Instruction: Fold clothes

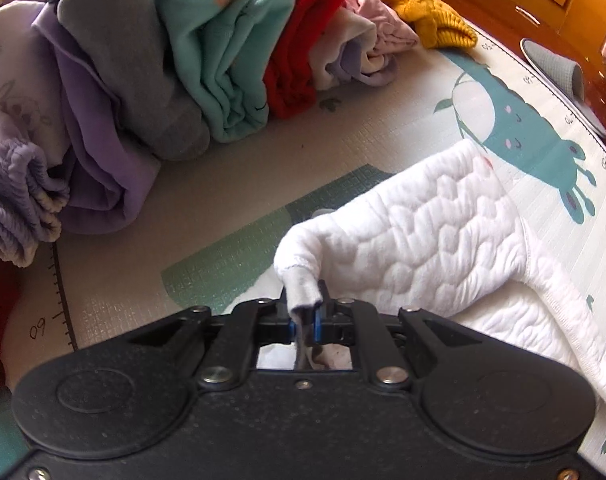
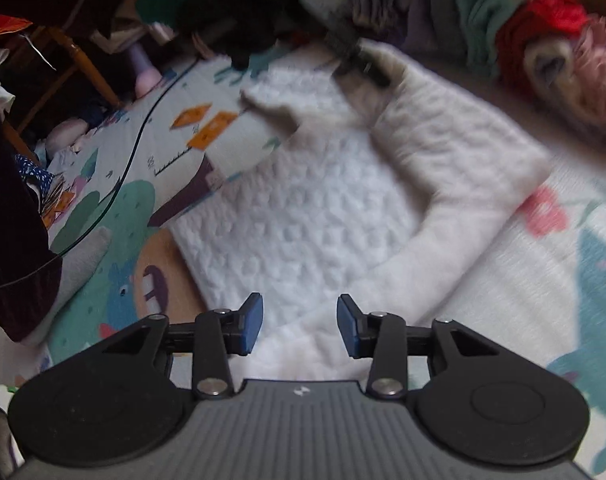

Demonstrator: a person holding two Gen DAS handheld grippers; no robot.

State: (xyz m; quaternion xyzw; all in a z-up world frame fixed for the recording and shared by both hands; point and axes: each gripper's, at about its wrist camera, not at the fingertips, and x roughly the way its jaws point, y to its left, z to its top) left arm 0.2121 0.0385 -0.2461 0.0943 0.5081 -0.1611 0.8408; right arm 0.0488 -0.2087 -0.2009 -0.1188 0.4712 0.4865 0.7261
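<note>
A white quilted garment (image 1: 443, 240) lies spread on the patterned play mat (image 1: 223, 184). My left gripper (image 1: 305, 320) is shut on the grey cuff of its sleeve and holds the sleeve folded over the body. In the right wrist view the same white garment (image 2: 303, 216) lies flat, with one sleeve folded across it. My right gripper (image 2: 299, 324) is open and empty, just above the garment's near edge. The left gripper (image 2: 355, 60) shows blurred at the far end, on the sleeve cuff.
A pile of clothes lies along the mat's far side: purple (image 1: 95, 152), grey (image 1: 143, 72), teal (image 1: 223, 60), red (image 1: 299, 68), pink (image 1: 375, 28) and mustard knit (image 1: 415, 0). A grey slipper (image 1: 559, 76) sits off the mat's right edge. Dark fabric and clutter (image 2: 19, 200) lie at left.
</note>
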